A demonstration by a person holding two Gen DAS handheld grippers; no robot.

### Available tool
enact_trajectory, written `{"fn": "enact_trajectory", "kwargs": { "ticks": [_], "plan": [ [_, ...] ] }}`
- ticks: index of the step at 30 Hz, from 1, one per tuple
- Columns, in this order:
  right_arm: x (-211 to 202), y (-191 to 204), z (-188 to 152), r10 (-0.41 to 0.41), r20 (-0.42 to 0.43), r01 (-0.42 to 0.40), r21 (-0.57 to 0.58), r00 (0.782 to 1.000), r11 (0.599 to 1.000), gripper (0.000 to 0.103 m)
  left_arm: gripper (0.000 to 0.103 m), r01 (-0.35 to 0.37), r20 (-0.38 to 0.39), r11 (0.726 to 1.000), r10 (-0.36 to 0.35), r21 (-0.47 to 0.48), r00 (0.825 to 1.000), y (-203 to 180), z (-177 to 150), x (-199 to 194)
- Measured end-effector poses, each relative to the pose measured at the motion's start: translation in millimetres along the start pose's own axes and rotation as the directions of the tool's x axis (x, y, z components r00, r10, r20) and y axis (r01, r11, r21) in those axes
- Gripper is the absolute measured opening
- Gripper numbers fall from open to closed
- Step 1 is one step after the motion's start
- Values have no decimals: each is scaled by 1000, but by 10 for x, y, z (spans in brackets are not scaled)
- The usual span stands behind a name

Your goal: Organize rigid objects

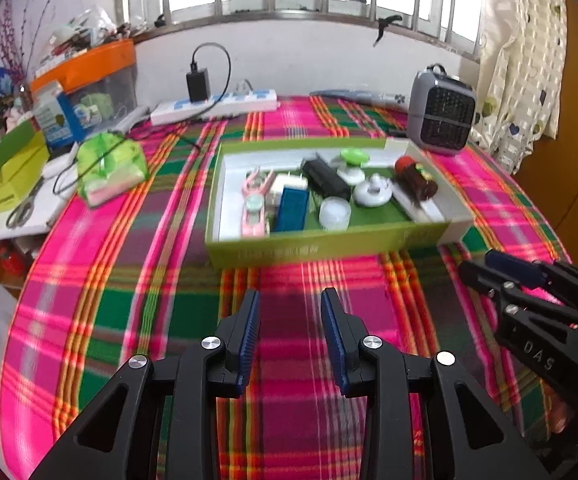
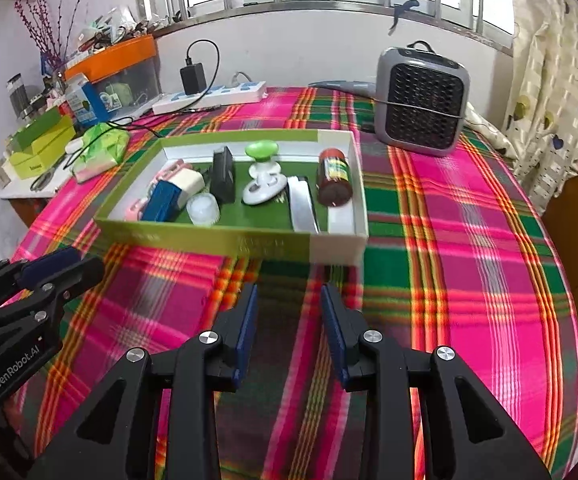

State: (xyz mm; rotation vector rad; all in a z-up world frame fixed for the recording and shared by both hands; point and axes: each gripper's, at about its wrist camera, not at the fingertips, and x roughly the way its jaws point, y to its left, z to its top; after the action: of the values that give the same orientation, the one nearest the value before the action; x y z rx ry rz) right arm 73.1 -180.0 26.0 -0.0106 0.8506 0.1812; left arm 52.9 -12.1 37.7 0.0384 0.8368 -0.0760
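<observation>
The left tongs (image 1: 290, 300) are open, with nothing between the blue pads (image 1: 250, 328). They hang over the bright checked cloth (image 1: 129, 300) that covers the bench. The right tongs (image 2: 290, 296) are open too, and they hold nothing. Each one shows at the edge of the other's view, so the two are side by side, near each other but apart.

Just past both tongs sits a flat green box (image 2: 209, 240) with white walls inside. It rests on the cloth, and the hard little things are in it. On the left lies a pink thing (image 1: 255, 204), touching a blue block (image 1: 291, 210). A white plug (image 2: 187, 184) leans on the blue block. Near the front is a small round white tub (image 2: 203, 208). A black block (image 1: 325, 180) lies in the middle. Beside it is a white holder with a green round top (image 2: 263, 152). On the right lies a dark red jar (image 2: 334, 178) on its side.

Behind the box stands a grey heater (image 2: 421, 100). A white power strip (image 1: 217, 106) lies by the wall, with a black charger (image 1: 198, 84) plugged in. A green see-through bag (image 1: 109, 164) sits on the left.
</observation>
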Motion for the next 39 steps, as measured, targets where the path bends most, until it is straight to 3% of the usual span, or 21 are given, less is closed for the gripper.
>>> {"fn": "enact_trajectory", "kwargs": {
  "ticks": [4, 6, 25, 30, 39],
  "plan": [
    [10, -45, -110, -7, -23, 7, 19, 1000, 1000, 36, 30, -4, -25, 1000, 4, -6, 1000, 3, -115, 40],
    [22, -65, -165, -9, -37, 10, 26, 999, 1000, 45, 30, -15, -26, 1000, 15, -1, 1000, -10, -155, 43],
    [43, -187, -342, -83, -70, 86, 37, 994, 996, 48, 30, -41, -61, 999, 41, -14, 997, -85, -292, 186],
    [61, -246, -339, -109, -73, 113, 62, 991, 992, 63, 31, -53, -49, 998, 52, -18, 997, -98, -291, 197],
    [61, -246, -342, -115, -73, 119, 59, 991, 991, 64, 37, -51, -49, 999, 50, -7, 998, -149, -292, 205]
  ]
}}
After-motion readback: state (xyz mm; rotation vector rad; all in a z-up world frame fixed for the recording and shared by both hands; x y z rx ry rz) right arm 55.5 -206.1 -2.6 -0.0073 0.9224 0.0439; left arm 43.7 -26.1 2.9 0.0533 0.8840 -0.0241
